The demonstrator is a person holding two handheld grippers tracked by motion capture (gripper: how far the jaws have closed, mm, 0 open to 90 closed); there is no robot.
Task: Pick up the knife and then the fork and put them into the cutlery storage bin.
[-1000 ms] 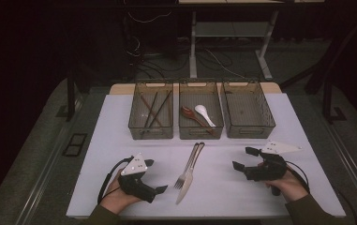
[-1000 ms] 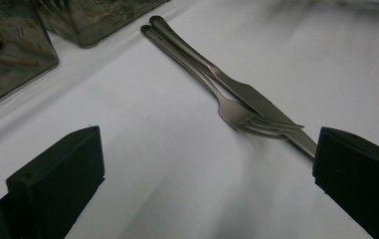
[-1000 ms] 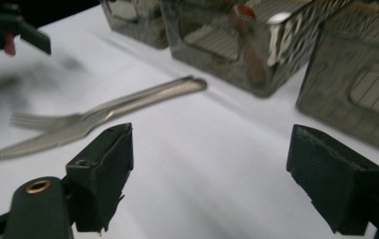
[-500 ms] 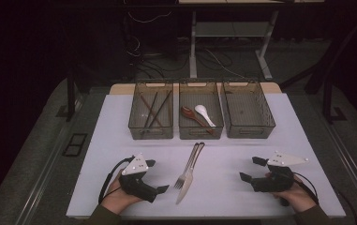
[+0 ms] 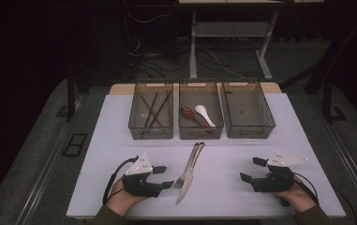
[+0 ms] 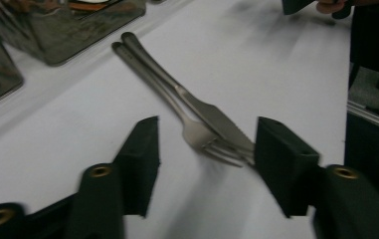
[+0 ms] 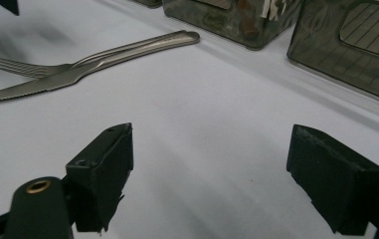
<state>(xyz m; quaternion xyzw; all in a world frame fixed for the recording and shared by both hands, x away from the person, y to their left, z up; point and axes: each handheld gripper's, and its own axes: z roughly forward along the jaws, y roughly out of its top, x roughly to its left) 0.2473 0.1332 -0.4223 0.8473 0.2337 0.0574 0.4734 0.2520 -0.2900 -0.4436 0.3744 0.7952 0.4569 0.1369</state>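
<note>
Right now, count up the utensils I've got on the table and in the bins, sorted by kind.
Chopsticks: at least 2, dark, in the left bin; exact number unclear
Spoons: 2, one white, one brown, in the middle bin
Forks: 1, on the table
Knives: 1, on the table
Total: at least 6

Each hand carries black tongs: left tongs [image 5: 163,177], right tongs [image 5: 250,169]. Each unit bears a pale grey three-cornered plate on top. A black cable trails from each body. Brass-coloured rivets sit at the jaw bases. Both sleeves are dark olive.
</note>
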